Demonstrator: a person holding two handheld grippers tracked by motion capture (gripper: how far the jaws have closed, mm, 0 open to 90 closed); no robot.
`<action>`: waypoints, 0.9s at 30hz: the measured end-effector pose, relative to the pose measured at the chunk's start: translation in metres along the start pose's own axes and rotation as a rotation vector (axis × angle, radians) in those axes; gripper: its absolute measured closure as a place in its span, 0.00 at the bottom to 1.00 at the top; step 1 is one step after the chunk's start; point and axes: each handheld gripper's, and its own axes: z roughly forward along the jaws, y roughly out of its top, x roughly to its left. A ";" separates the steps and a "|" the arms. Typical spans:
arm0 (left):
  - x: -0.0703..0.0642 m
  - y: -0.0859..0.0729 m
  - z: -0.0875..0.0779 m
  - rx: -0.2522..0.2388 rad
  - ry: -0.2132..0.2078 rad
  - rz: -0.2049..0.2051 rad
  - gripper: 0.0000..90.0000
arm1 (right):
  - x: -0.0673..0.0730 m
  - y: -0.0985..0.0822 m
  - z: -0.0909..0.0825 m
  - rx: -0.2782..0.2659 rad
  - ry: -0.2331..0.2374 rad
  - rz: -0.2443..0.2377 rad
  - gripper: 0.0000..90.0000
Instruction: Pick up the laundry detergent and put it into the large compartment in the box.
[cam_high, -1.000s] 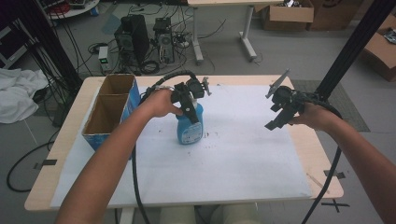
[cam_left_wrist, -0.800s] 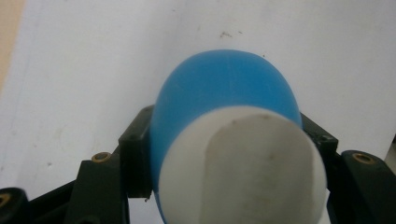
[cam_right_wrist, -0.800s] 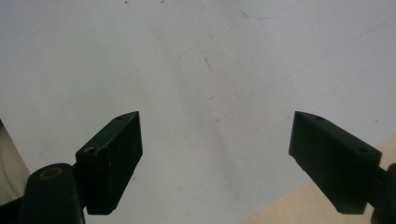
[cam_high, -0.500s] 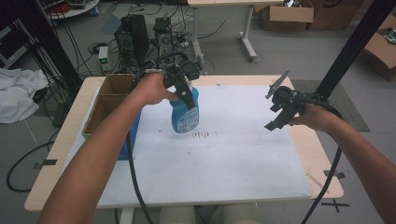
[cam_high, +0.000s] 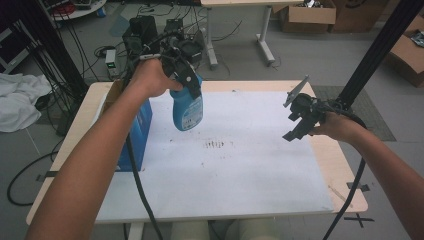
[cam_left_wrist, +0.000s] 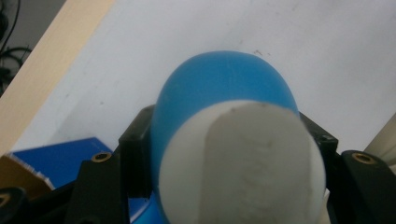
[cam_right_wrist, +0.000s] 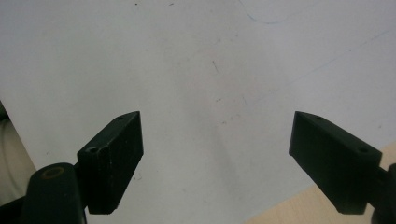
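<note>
A blue spray bottle (cam_high: 187, 111) with a label hangs in the air over the far left part of the white sheet (cam_high: 240, 170). My left gripper (cam_high: 189, 84) is shut on its upper part, held by a hand at the table's far left. In the left gripper view the blue bottle (cam_left_wrist: 224, 79) with its white top (cam_left_wrist: 238, 163) sits clamped between the black jaws of the left gripper (cam_left_wrist: 224, 154). At the table's right side my right gripper (cam_high: 296, 121) hovers open. The right gripper (cam_right_wrist: 217, 161) has nothing but the white sheet (cam_right_wrist: 196, 60) between its jaws.
A blue cardboard box (cam_high: 136, 135) stands along the table's left edge, under the left forearm. Small dark marks (cam_high: 216, 145) dot the sheet's middle. A black slanted pole (cam_high: 372, 55) rises at the far right corner. Cables and equipment lie on the floor beyond the table.
The left hand has lifted the blue bottle off the sheet, up and toward the far left. The right gripper has stayed where it was, still open.
</note>
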 end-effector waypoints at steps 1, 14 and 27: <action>0.005 -0.002 -0.010 -0.002 0.015 -0.063 0.42 | 0.001 0.001 -0.001 0.001 -0.002 -0.002 0.20; 0.027 -0.020 -0.060 -0.056 0.089 -0.270 0.42 | 0.002 0.005 -0.002 -0.009 -0.004 -0.013 0.20; 0.047 -0.050 -0.092 -0.081 0.155 -0.436 0.42 | 0.003 0.013 -0.002 -0.013 -0.004 -0.042 0.20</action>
